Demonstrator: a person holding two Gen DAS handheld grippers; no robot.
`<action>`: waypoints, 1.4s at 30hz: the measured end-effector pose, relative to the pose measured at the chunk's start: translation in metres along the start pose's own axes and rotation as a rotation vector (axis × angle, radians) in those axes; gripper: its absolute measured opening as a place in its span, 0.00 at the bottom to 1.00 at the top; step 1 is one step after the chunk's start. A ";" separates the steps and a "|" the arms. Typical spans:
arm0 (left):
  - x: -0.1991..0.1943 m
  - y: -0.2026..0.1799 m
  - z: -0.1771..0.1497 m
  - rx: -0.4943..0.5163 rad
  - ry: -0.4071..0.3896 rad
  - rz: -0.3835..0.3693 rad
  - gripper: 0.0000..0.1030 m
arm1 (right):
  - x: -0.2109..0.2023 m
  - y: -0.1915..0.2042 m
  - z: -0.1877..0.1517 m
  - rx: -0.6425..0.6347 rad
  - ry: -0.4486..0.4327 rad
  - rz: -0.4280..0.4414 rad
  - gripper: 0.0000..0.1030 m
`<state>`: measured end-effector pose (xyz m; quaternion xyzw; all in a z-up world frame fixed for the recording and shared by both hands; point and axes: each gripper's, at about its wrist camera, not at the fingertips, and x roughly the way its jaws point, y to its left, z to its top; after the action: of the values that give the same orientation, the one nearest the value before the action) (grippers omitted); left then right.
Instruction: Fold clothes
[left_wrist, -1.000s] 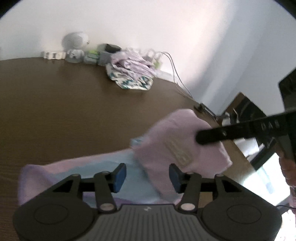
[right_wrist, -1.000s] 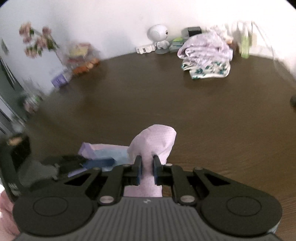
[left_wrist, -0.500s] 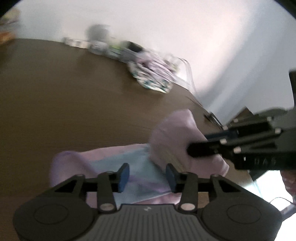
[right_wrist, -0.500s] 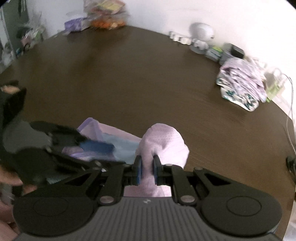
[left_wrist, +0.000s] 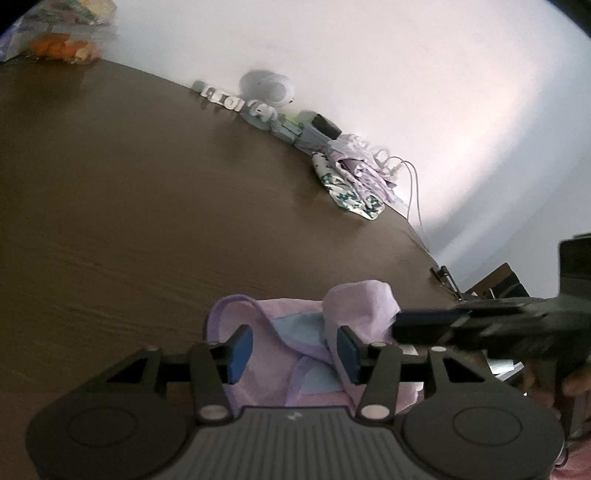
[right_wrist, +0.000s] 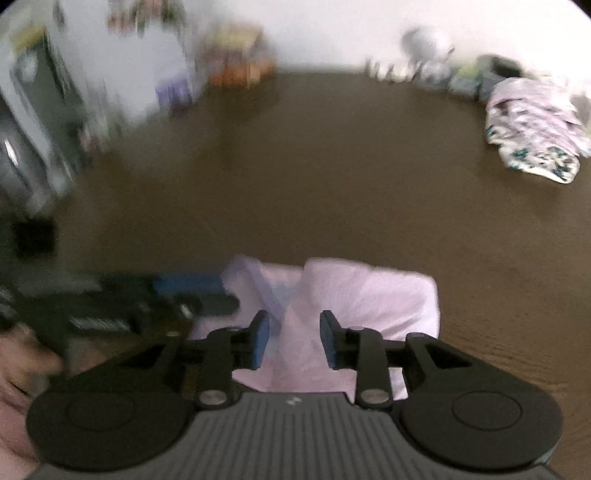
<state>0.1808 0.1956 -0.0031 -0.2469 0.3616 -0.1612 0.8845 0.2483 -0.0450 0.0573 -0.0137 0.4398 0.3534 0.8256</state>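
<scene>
Pink garment (right_wrist: 354, 306) lies on the brown bench (right_wrist: 295, 177) at its near edge, part-folded, directly under both tongs; its long axis appears to run side to side between them. Right tongs (right_wrist: 293, 341) have just been opening; jaws apart, fold between them, pads clear. Left tongs (left_wrist: 291, 350) apart over the blue-panelled end, gripping nothing. Judgement: right tongs are nearer the raised fold; a pile of clothes (right_wrist: 532, 129) waits well apart.

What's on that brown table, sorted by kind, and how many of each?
Grippers: 2, left gripper and right gripper.
Clothes: 2, pink garment and patterned pile.
White round gadget: 1.
Snack bag: 1.
Total: 6.
</scene>
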 end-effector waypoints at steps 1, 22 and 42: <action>0.001 -0.003 0.001 0.006 -0.004 -0.008 0.48 | -0.009 -0.007 -0.002 0.018 -0.038 -0.003 0.31; 0.059 -0.053 0.007 0.050 0.007 0.020 0.33 | -0.003 -0.018 -0.077 -0.115 -0.221 -0.053 0.47; 0.050 -0.067 -0.018 0.185 0.114 0.093 0.24 | 0.027 -0.136 -0.062 0.313 -0.018 0.260 0.41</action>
<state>0.1947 0.1114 -0.0050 -0.1377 0.4060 -0.1662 0.8880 0.2944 -0.1529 -0.0398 0.1750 0.4799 0.3842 0.7691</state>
